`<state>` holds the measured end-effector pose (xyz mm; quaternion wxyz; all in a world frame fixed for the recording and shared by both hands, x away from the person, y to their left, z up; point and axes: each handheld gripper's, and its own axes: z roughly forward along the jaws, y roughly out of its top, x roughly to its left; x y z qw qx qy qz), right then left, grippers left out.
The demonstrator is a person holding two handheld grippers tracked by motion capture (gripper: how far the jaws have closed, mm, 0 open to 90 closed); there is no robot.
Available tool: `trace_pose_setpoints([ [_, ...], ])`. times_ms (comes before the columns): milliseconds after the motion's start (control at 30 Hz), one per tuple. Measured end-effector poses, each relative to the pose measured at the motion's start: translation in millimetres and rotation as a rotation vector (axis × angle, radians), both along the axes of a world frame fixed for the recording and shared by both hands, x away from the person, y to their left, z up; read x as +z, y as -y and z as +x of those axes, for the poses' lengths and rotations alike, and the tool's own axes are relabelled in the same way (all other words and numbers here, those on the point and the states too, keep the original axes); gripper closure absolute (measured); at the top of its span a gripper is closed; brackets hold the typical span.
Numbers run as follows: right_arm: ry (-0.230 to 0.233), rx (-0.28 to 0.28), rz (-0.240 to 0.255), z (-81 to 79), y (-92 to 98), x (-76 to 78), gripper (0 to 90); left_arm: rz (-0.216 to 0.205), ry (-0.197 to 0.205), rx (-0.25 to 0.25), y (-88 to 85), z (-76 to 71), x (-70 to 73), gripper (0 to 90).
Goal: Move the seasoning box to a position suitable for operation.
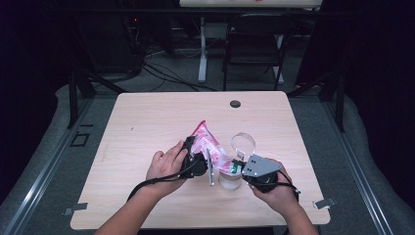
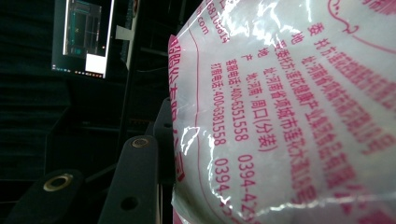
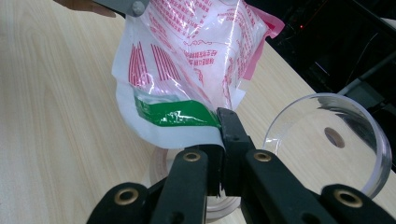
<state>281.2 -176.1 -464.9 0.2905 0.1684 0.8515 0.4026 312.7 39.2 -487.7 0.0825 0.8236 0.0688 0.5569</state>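
Note:
A pink-and-white printed plastic bag (image 1: 205, 141) hangs above the table between both grippers. My left gripper (image 1: 198, 155) is shut on its left side. In the left gripper view the bag (image 2: 289, 116) covers the right half, and one black finger (image 2: 135, 177) lies against its edge. My right gripper (image 1: 237, 166) is shut on the bag's lower edge, by a green band (image 3: 177, 113); its jaws (image 3: 224, 128) pinch the film together. A clear jar (image 1: 230, 181) stands right under the bag; its rim (image 3: 161, 163) shows below the film.
A clear round lid (image 1: 243, 143) rests on the wooden table (image 1: 147, 122) just behind the jar, at the right in the right gripper view (image 3: 327, 140). A dark grommet (image 1: 235, 104) sits near the far edge. A chair (image 1: 254, 44) stands beyond the table.

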Motion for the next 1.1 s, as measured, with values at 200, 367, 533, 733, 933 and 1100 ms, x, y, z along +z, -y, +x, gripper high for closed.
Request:
trace_pose_setpoints([
  [200, -0.001, -0.002, -0.002, 0.4, 0.9, -1.6, 89.9, -0.004, 0.017, -0.005, 0.9, 0.1, 3.2, 62.3],
  [367, -0.002, -0.002, -0.007, 0.8, 0.9, -2.4, 89.9, -0.002, 0.021, -0.005, 1.3, 0.1, 3.8, 62.5],
  [533, -0.008, -0.007, -0.005, 0.9, 3.0, -3.3, 89.9, 0.008, 0.027, -0.011, 3.1, -0.4, 3.7, 62.5],
  [733, -0.009, -0.011, -0.013, -0.7, 3.7, -4.4, 89.9, -0.001, 0.032, -0.018, 4.1, -0.2, 2.9, 62.5],
  [933, -0.015, -0.020, -0.010, -1.1, 5.2, -7.1, 90.0, -0.002, 0.033, -0.031, 5.7, 0.4, 2.8, 62.6],
  [1100, -0.017, -0.027, -0.011, -1.5, 6.8, -8.5, 90.0, 0.004, 0.028, -0.039, 8.1, 0.8, 2.6, 62.6],
])
